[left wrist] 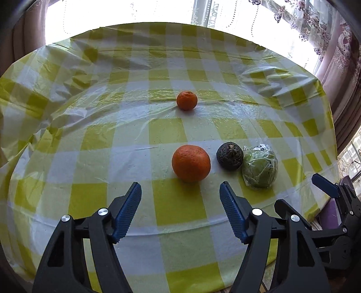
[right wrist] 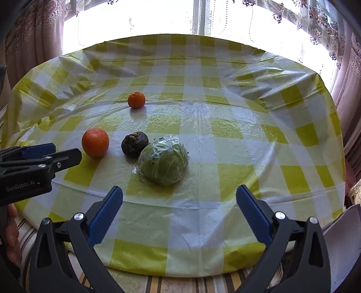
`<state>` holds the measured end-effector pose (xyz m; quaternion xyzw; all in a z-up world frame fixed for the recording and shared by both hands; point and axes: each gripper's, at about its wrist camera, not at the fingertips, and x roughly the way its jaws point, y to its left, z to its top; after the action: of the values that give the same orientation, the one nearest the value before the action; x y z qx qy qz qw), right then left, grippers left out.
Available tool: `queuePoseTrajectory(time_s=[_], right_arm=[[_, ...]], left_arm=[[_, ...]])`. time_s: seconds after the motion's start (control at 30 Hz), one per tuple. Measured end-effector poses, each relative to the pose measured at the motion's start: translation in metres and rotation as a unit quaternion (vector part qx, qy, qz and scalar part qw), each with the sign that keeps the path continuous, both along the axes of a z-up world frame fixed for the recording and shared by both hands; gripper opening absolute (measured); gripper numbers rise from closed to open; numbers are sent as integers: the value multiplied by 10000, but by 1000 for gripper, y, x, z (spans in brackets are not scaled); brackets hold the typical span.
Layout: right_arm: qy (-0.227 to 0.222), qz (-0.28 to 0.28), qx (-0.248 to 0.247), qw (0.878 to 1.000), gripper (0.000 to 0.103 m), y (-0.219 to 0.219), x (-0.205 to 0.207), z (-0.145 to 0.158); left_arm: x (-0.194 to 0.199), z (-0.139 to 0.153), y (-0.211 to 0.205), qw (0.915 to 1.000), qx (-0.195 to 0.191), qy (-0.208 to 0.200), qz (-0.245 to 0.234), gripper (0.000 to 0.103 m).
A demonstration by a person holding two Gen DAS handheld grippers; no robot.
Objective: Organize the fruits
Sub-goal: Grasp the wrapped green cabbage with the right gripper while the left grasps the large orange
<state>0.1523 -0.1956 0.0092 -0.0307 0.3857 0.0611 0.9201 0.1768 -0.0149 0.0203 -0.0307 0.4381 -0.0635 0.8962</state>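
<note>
Bare checked cloth (right wrist: 248, 146) right of the wrapped green fruit (right wrist: 163, 164); fruit row leftward.

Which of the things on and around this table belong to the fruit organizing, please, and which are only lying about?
Belonging to the job:
- large orange
- small orange
- dark round fruit
- green fruit in plastic wrap
- left gripper, open
- right gripper, open

Just there:
- checked tablecloth
- curtains
- window

Both wrist views angled down, near table (left wrist: 67, 126); share fruit row.
</note>
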Motion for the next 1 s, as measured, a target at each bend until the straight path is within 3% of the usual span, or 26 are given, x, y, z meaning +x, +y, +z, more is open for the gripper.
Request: queuePoseTrajectory(time_s=[0.27,0.47,0.53,0.67,1.0], right_arm=[[25,28,-158,9999,95,10,36,-11],[60,161,-327,9993,88,22,48,-19],[74,231,-355,9991,81,26,50,-20],[71,366,-338,9987,66,30,49,-20],[162,355,-176,9991,63,24,39,-19]], left_arm=[[30,-18,-11,9997,182,102,-128,65],[34,-21,-15,9993,226,12,-292,51],[33,-20,-18,9990,257,-34,-365,44],[31,-20,-15,9993,216,-25,-319,43],[6,-20,4,9999,65,95,-9,43]])
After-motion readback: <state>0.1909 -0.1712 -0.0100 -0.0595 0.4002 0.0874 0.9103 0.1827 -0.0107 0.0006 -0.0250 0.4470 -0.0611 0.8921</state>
